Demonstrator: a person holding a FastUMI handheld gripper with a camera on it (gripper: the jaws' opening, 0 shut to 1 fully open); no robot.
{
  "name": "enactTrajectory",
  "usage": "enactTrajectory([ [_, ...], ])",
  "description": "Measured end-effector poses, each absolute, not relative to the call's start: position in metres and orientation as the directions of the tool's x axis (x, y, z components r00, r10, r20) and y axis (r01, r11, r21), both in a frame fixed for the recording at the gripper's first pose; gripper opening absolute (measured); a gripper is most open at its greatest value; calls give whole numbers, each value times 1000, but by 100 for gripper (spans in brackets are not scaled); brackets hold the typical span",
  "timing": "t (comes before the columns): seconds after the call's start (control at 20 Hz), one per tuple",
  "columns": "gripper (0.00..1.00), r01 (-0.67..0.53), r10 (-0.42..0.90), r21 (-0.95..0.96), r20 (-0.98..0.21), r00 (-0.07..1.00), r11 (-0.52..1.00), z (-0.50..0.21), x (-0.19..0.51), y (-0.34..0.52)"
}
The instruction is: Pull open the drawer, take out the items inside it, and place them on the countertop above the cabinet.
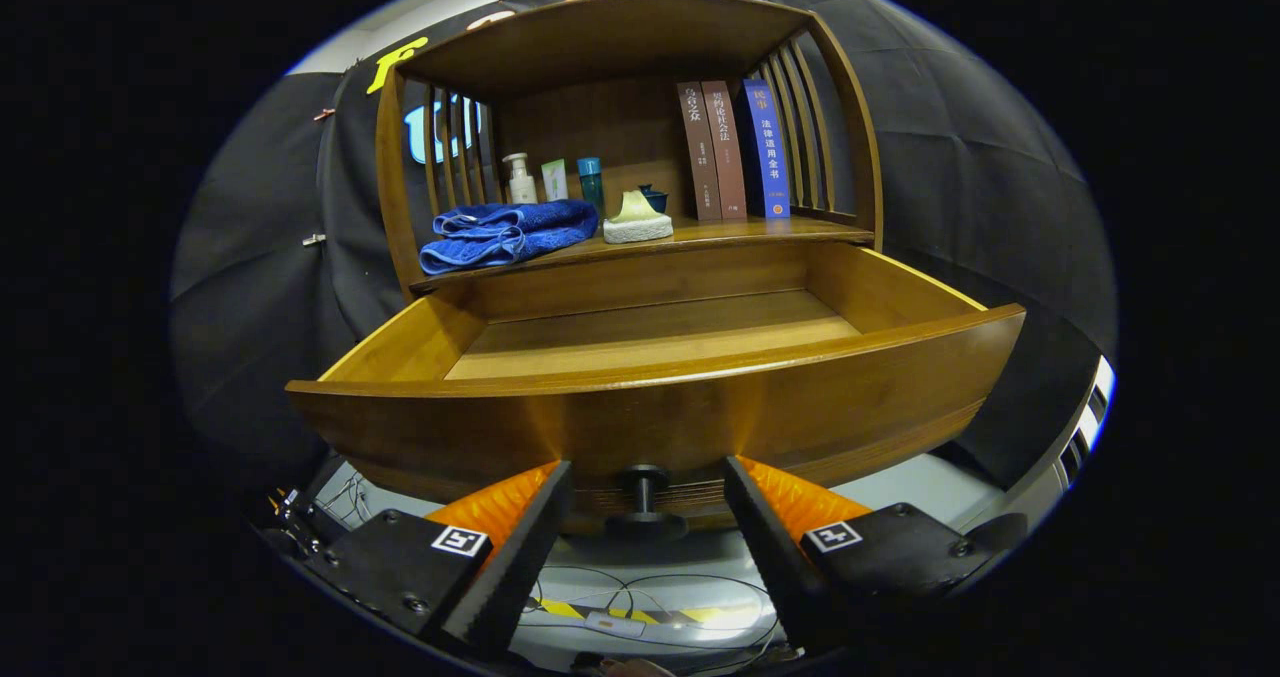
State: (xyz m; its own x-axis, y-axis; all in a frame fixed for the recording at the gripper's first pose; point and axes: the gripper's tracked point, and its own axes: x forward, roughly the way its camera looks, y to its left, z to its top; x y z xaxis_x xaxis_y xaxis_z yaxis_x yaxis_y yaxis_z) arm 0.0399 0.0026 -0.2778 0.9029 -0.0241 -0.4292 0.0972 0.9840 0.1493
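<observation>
The wooden drawer point(650, 417) is pulled far out of the cabinet, and the part of its floor that I see is bare. Its dark round knob point(645, 502) sits between my fingers, with a gap on each side. My gripper point(647, 487) is open, level with the drawer's front. On the countertop point(760, 232) above the drawer lie a folded blue towel point(505, 232) and a pale sponge-like block point(637, 222). The near part of the drawer's inside is hidden by its front panel.
Behind the towel stand a pump bottle point(520, 179), a small tube point(554, 179) and a teal bottle point(591, 179). A small dark cup point(654, 197) and three upright books point(735, 149) stand to the right. Slatted sides and a top shelf enclose the countertop. Cables lie on the floor below.
</observation>
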Motion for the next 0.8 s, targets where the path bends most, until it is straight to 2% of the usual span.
enactTrajectory([
  [0.8,100,99,-25,170,-392,920,981,-272,168,-6],
])
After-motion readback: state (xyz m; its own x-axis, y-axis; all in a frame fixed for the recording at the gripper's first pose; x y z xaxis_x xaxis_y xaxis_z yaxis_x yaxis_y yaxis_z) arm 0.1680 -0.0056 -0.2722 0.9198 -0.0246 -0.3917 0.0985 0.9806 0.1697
